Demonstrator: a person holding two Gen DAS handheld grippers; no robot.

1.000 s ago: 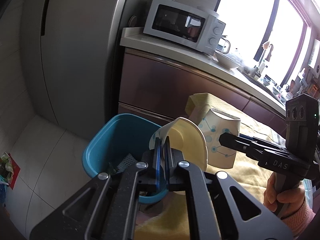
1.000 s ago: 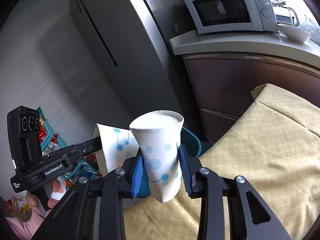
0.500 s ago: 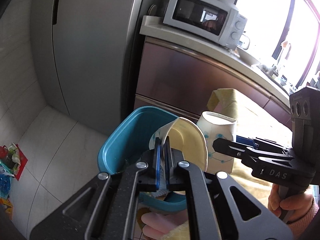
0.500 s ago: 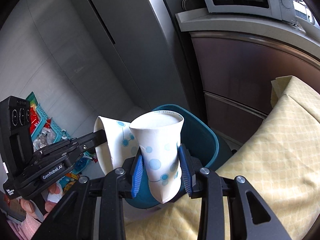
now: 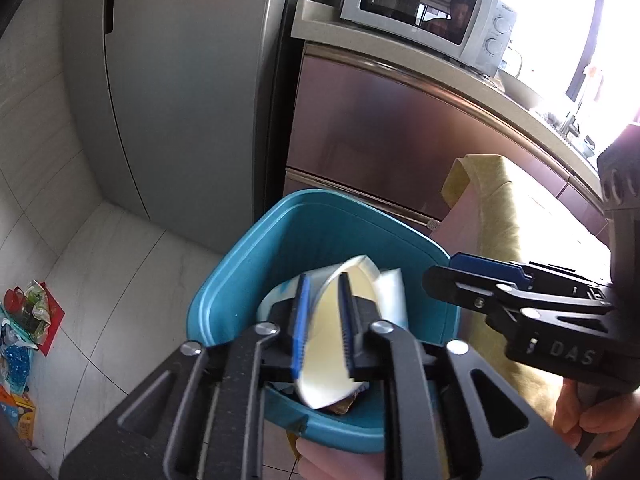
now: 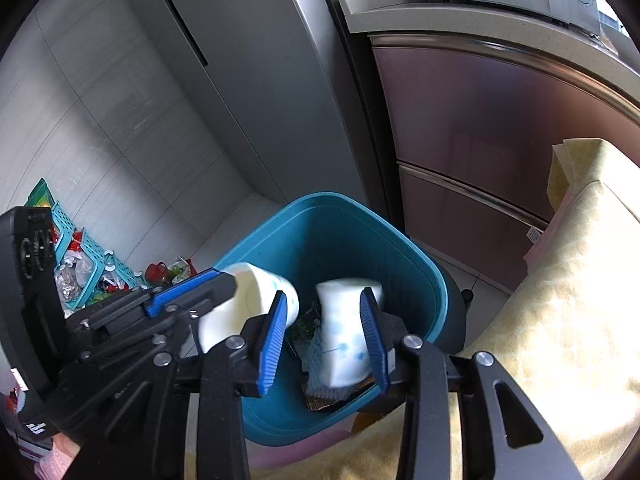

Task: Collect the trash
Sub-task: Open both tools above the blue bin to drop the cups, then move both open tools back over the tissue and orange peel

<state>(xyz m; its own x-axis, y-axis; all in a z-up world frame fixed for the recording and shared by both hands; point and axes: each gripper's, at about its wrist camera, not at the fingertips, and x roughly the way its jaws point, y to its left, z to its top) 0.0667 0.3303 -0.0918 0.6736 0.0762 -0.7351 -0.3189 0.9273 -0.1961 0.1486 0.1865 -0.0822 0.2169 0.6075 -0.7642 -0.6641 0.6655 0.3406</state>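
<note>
A teal trash bin (image 5: 320,220) (image 6: 332,216) stands on the floor beside the yellow-clothed table. Both grippers hover over its mouth. My left gripper (image 5: 324,320) has its jaws parted and a white paper cup with blue dots (image 5: 328,364) lies loosely between them, tipping into the bin; in the right wrist view the left gripper (image 6: 224,292) and this cup (image 6: 256,300) sit at the bin's left rim. My right gripper (image 6: 326,340) is open, and a second dotted paper cup (image 6: 344,344) is blurred, dropping between its pads into the bin. The right gripper (image 5: 472,280) reaches in from the right.
A grey fridge (image 5: 180,80) and brown cabinets (image 5: 400,140) with a microwave (image 5: 424,12) stand behind the bin. The yellow tablecloth (image 6: 560,320) lies to the right. Teal baskets and wrappers (image 6: 80,264) lie on the floor at left. Other trash lies in the bin's bottom (image 6: 316,400).
Both grippers moved over the bin and opened. The right cup has slipped free and is falling in; the left cup has loosened and tips downward.
</note>
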